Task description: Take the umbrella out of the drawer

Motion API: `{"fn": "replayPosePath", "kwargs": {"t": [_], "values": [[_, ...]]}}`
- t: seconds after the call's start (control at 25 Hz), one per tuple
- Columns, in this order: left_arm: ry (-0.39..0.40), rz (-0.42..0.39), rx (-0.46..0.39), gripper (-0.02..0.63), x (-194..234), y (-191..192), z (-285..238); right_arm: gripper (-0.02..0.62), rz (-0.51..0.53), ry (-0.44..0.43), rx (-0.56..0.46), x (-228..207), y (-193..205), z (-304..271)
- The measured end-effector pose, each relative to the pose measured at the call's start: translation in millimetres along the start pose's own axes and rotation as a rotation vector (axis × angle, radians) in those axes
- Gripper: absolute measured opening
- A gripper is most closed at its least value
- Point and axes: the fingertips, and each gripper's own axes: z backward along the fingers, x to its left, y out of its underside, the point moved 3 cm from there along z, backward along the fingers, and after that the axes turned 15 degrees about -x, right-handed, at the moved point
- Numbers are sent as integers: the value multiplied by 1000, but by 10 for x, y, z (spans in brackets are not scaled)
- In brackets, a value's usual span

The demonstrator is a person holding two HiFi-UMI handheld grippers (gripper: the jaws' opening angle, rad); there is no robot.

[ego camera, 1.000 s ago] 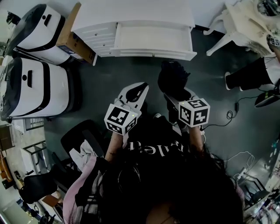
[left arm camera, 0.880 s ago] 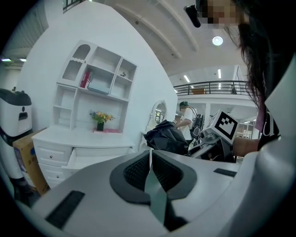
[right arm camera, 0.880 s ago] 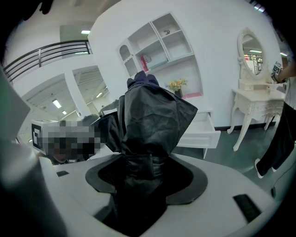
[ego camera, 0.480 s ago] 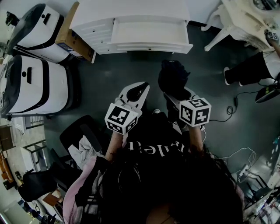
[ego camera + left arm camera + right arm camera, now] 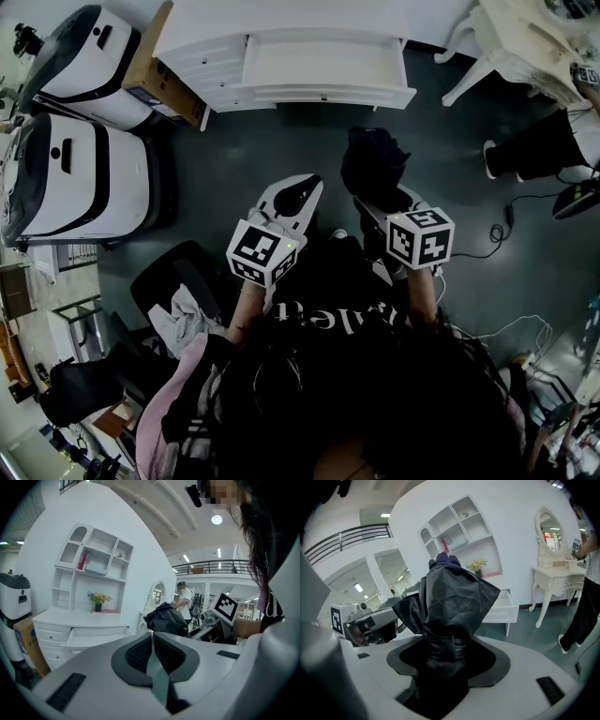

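umbrella (image 5: 373,169): we see plain black.
drawer (image 5: 323,64): white, at twelve o'clock.
left gripper (image 5: 302,187): white, black pads (image 5: 136,653), black-and-white square-patterned cube (image 5: 262,253).
right gripper (image 5: 380,204): we find the same colours.
box (image 5: 159,80): brown, at ten o'clock.
floor (image 5: 281,150): dark grey.

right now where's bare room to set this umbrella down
Bare dark floor lies between the open drawer front and the umbrella held in the right claw, with the white machines on its left. The drawer itself looks bare too. Crowded: cables and a person's leg to the right, a chair with clothes lower left.
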Motion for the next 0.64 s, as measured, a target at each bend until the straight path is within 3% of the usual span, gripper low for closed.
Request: {"fn": "replayPosePath", "kwargs": {"t": [0.64], "values": [[21,1,9,25,-136,59,13,275,0,0,6,-9,91,73]]}}
